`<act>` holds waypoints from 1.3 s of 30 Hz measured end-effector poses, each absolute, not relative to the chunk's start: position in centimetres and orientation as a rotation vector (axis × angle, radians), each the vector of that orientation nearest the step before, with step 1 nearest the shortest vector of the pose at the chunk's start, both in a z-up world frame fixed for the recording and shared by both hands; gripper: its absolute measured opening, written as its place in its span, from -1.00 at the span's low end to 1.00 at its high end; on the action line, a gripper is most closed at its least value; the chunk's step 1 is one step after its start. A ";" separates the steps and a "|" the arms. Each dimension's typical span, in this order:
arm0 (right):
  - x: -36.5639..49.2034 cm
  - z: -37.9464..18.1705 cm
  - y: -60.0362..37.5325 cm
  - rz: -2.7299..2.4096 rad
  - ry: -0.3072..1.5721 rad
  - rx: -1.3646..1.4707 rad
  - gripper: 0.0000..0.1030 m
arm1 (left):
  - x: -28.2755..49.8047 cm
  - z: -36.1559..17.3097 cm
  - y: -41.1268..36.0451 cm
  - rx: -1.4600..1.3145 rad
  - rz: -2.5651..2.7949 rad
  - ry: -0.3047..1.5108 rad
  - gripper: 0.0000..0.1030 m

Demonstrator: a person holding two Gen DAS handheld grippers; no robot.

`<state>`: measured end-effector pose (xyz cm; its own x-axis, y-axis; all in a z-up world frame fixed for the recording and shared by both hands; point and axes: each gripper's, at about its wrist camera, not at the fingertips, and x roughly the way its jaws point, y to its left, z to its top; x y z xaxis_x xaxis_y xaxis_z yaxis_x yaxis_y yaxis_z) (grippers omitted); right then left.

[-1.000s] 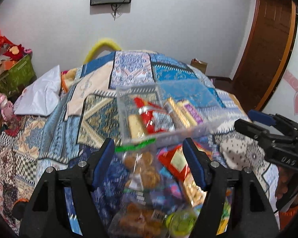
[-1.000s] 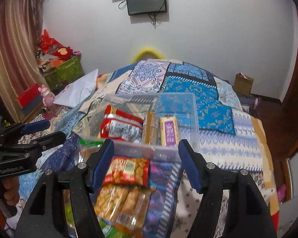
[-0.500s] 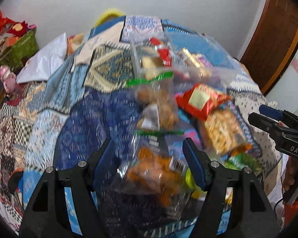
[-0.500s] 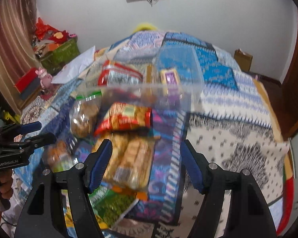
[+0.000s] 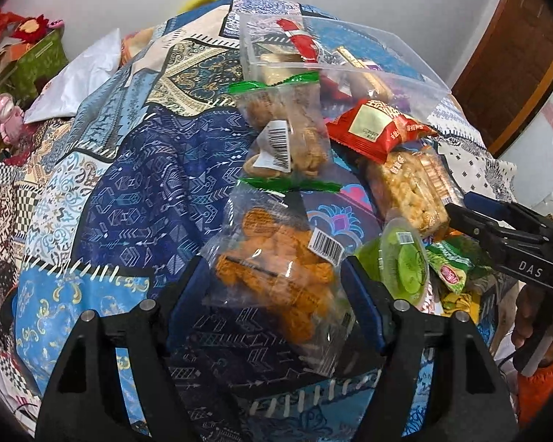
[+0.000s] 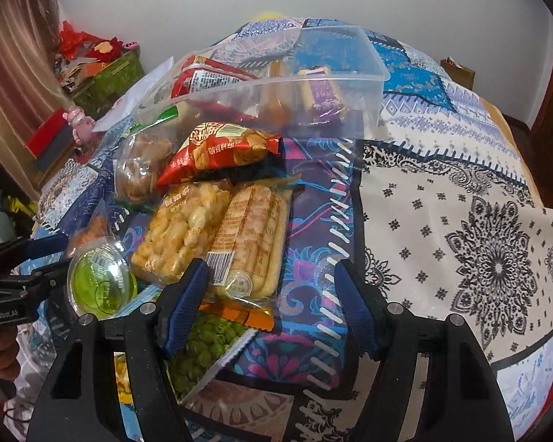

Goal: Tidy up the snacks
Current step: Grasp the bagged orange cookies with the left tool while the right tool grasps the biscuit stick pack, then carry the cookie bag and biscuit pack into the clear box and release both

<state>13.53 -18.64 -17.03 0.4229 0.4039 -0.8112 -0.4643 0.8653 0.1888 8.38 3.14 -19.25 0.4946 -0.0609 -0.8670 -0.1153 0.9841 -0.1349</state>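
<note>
A clear plastic box (image 6: 365, 84) with several packed snacks sits on the patchwork bedspread; it also shows in the left wrist view (image 5: 420, 84). In front of it lie loose snacks: a red packet (image 6: 221, 151), a clear pack of puffed sticks (image 6: 217, 228), two green-sealed bags of cookies (image 5: 287, 136), a green cup (image 6: 96, 283) and a pea packet (image 6: 206, 350). My left gripper (image 5: 274, 294) is open, its fingers either side of the orange cookie bag (image 5: 276, 276). My right gripper (image 6: 271, 302) is open and empty over the puffed-stick pack's near end.
The snacks lie on a bed covered by a patchwork quilt (image 6: 461, 221). A white pillow (image 5: 81, 77) and a green basket of clutter (image 5: 33, 62) are at the far left. A wooden door (image 5: 516, 48) stands at the right.
Both grippers have tilted down and moved closer to the loose snacks. The box has shifted to the top of both views. The left fingers now flank the orange cookie bag.
</note>
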 end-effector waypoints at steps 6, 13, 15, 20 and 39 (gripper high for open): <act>13.6 -17.5 -17.4 0.553 0.998 -0.105 0.31 | 10.0 -20.1 2.2 -0.142 0.065 1.046 0.57; 14.2 -17.7 -16.8 0.553 0.998 -0.125 0.31 | 11.3 -21.5 2.3 -0.153 0.063 1.030 0.88; 14.3 -17.7 -16.7 0.556 1.000 -0.123 0.31 | 11.3 -21.8 2.5 -0.163 0.063 1.034 0.90; 14.4 -17.6 -16.7 0.567 0.990 -0.117 -0.30 | 10.7 -21.1 2.7 -0.126 0.057 1.013 0.86; 13.3 -15.2 -19.5 0.561 0.914 -0.017 -0.43 | 8.1 -18.4 4.2 -0.165 0.054 0.931 0.44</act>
<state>13.29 -19.45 -15.22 0.4776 0.4524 -0.7531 -0.4668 0.8569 0.2187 8.11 4.15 -18.39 0.5968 -0.0253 -0.8020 -0.1176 0.9860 -0.1186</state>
